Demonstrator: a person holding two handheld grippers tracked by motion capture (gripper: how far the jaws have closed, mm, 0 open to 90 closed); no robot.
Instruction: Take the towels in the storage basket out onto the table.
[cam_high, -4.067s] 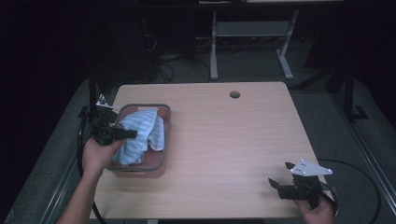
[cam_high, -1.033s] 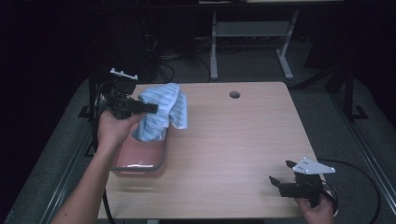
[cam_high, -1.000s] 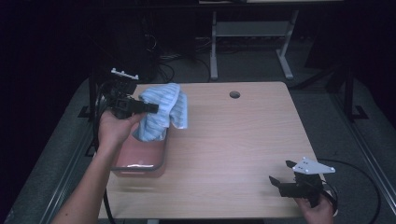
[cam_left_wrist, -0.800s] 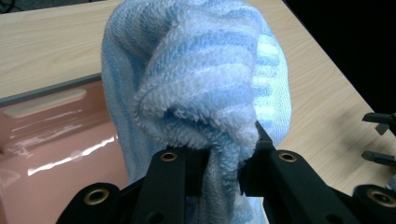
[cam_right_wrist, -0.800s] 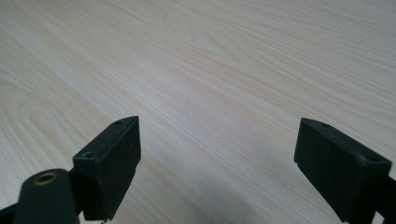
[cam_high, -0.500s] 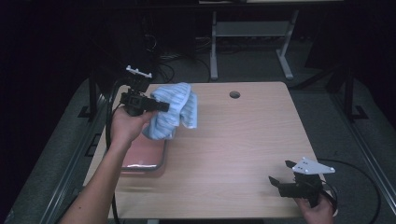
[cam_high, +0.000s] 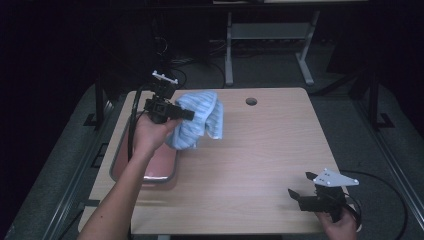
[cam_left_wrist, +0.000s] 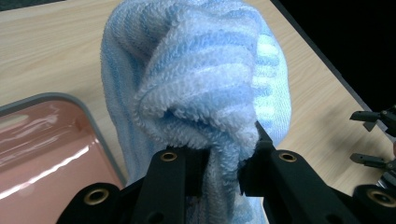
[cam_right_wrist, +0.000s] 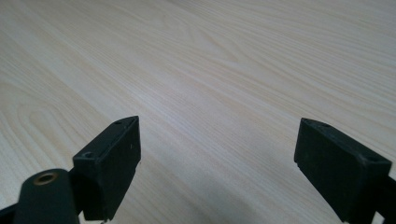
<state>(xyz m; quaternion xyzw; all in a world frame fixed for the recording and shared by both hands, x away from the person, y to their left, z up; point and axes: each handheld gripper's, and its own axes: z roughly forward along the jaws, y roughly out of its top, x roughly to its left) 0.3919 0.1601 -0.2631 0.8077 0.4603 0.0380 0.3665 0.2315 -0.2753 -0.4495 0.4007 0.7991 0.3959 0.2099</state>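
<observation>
- Above the far left part of the table, the left gripper is held up in the air in the person's left hand, with its jaws pointing toward the middle of the table.
- Left gripper jaws: clamped together on a fold of the blue striped towel. In the left gripper view, the terry cloth is pinched tightly between the two black jaws and bulges out above them.
- Towel position: lifted clear of the pink tray; it hangs bunched from the jaws, above the table surface just beside the tray's right rim. Whether its lowest fold touches the table cannot be told.
- Tray position: flat on the left side of the table, under the person's forearm; its grey rim and glossy pink floor show in the left gripper view.
- Right gripper: held low at the near right corner of the table in the right hand. Its jaws stand wide apart, with bare wood grain between them in the right gripper view; nothing is held or touched.
- Markings: no brand, label or legible writing can be made out on the towel, the tray or either gripper.
- Table detail: a round cable hole sits near the far edge.
</observation>
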